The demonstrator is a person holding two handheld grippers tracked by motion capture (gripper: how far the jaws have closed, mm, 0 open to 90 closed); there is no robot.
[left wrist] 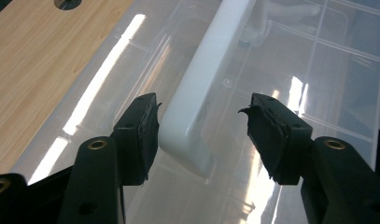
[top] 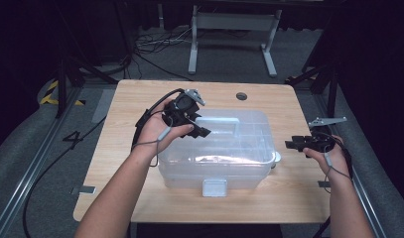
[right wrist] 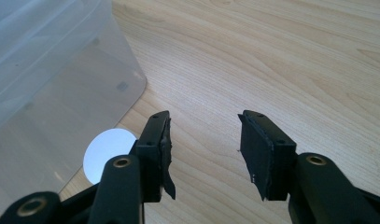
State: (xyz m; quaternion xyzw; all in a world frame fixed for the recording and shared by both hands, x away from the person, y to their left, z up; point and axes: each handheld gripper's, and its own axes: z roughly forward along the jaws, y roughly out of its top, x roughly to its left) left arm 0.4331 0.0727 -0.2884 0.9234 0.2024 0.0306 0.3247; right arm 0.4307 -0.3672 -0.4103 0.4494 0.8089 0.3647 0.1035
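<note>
Clear plastic storage box [top: 217,158] with a latched lid is seen resting at the middle of a light wooden desk [top: 289,198], its white carry handle [top: 224,120] lying flat on the lid and a front clasp [top: 214,187] facing the person. The left gripper [top: 197,126] is held over the lid's left end, and in the left gripper view its fingers [left wrist: 143,135] are spread apart on either side of the end of the white handle [left wrist: 197,107], with one pad just beside the handle and the other clear of it; nothing is clamped. No earlier picture is offered, so only this open stance is described. The right gripper [top: 291,145] is held low over bare desk just beside the box's right end, where a small round white disc [top: 277,157] sits at the base; its fingers [right wrist: 267,154] are also apart and empty, above the wood grain in the right gripper view. The step in hand is judged to be a grasp on the handle. It would be done well if the handle's end were centred between the pads before closing, the gripper lowered so the pads reach under the handle's edge, and the box steadied from the right so it is not dragged across the desk.
</note>
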